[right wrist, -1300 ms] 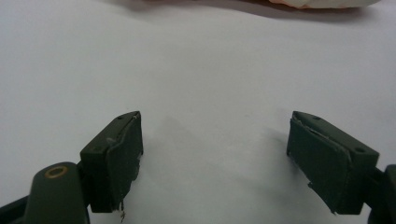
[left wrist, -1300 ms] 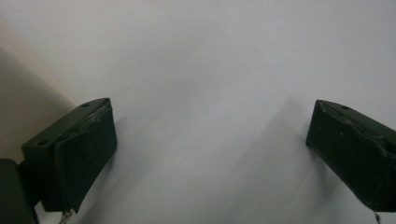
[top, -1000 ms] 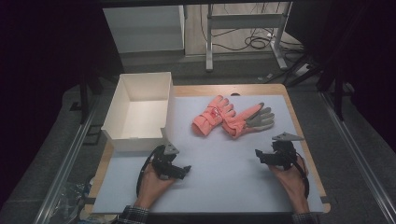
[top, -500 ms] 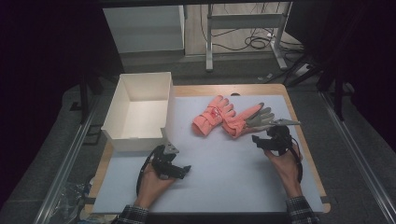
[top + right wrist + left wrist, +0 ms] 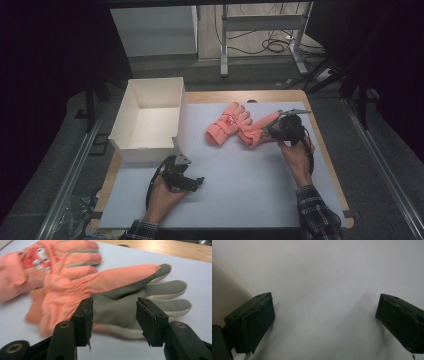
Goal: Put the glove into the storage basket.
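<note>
Two orange gloves lie side by side in the middle of the pale mat. The left glove shows its printed back. The right glove has a grey ribbed palm and is partly folded. My right gripper is at this glove; its jaws have just been closing, still stand apart, and the grey palm lies between them without the pads pressing on it. My left gripper rests low over bare mat, open with nothing between its jaws.
A white open box stands at the mat's left rear, just beyond my left gripper. The pale mat covers a wooden table. Table legs and cables lie on the floor behind.
My right gripper has moved away from the person and leftward onto the right glove, and its jaws have narrowed. The left gripper has stayed put.
</note>
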`<state>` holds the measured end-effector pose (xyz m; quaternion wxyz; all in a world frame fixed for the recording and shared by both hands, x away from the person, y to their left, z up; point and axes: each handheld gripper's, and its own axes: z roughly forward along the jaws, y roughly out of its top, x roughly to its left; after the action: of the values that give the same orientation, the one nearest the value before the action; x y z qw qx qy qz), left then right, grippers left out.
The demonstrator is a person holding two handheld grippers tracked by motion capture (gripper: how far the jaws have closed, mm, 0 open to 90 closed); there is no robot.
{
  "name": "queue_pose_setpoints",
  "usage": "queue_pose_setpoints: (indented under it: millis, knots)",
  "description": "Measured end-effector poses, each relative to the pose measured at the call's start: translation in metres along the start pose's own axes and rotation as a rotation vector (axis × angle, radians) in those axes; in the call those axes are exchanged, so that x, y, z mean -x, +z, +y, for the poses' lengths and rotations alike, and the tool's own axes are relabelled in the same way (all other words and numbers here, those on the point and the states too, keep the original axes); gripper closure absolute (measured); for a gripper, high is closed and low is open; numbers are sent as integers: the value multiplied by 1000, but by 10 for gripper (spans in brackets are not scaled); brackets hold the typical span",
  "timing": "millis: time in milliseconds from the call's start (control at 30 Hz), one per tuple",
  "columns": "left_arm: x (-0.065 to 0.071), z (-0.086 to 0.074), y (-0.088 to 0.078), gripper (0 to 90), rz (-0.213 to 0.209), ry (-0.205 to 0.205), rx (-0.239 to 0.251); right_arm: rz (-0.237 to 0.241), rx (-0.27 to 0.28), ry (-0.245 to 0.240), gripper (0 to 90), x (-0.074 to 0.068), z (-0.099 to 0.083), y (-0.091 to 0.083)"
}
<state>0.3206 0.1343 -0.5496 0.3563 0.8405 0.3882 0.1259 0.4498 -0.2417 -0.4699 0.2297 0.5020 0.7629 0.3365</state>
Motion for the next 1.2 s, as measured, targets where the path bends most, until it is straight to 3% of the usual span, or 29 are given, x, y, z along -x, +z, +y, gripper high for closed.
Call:
queue_pose_setpoints:
  millis: [200,333,467,500,667,933,1200]
  knots:
    - [-1,0,0,22,-4,-2,2,-42,-48,43,413,7,3,28]
    - [0,0,0,22,-4,-1,1,-41,-95,54,445,7,1,40]
    - [1,0,0,22,4,1,-2,-92,-105,31,572,-1,-3,48]
    - [1,0,0,22,7,4,-3,-107,-100,28,702,-4,-5,48]
    - [1,0,1,21,8,4,-4,-128,-83,15,836,-8,-8,48]
    - [0,0,0,22,-2,0,1,-51,-63,67,871,3,-6,40]
    - [0,0,0,22,1,0,-1,16,-18,29,875,6,-2,16]
